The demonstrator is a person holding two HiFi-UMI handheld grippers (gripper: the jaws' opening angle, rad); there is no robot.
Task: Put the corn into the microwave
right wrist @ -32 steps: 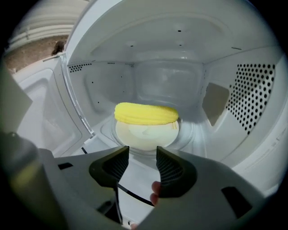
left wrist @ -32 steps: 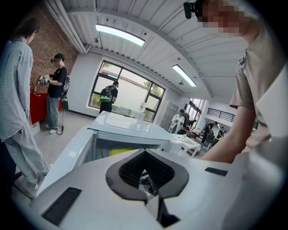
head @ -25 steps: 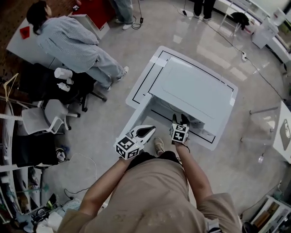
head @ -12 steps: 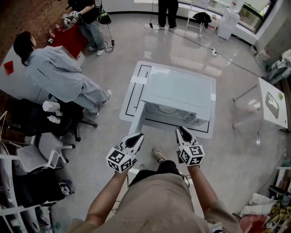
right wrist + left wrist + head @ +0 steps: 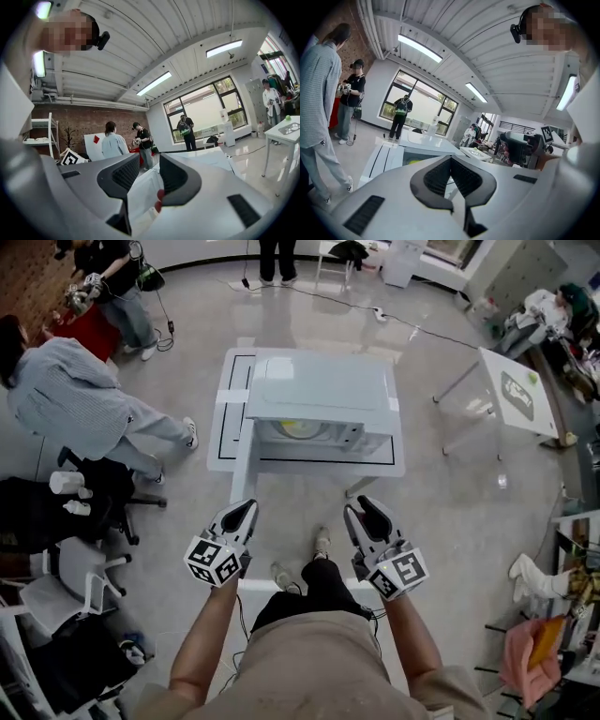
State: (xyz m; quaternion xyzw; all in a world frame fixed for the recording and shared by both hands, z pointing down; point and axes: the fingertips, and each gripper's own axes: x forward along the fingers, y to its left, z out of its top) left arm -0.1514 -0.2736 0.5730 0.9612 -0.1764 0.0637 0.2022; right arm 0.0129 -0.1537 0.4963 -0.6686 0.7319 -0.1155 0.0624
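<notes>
Pulled back from the microwave [image 5: 319, 390] since the earlier frame, right gripper [image 5: 364, 512] is held empty with jaws opening and left gripper [image 5: 241, 512] pinched closed on nothing, as corn [image 5: 298, 430] is judged already placed inside at 12 o'clock.

Left hand-held gripper [image 5: 244, 510]: held out ahead of the torso, pointing forward and slightly down; jaw tips meet, nothing between them.
Right hand-held gripper [image 5: 364, 508]: held about level, alongside the left one but apart from it; jaws parted and opening, nothing between them.
Marker cubes: one at the rear of each gripper, left [image 5: 216, 562] and right [image 5: 398, 573], nearest the body.
Forearms: left [image 5: 208, 638] and right [image 5: 412, 634], both bare, extended forward, roughly parallel.
</notes>
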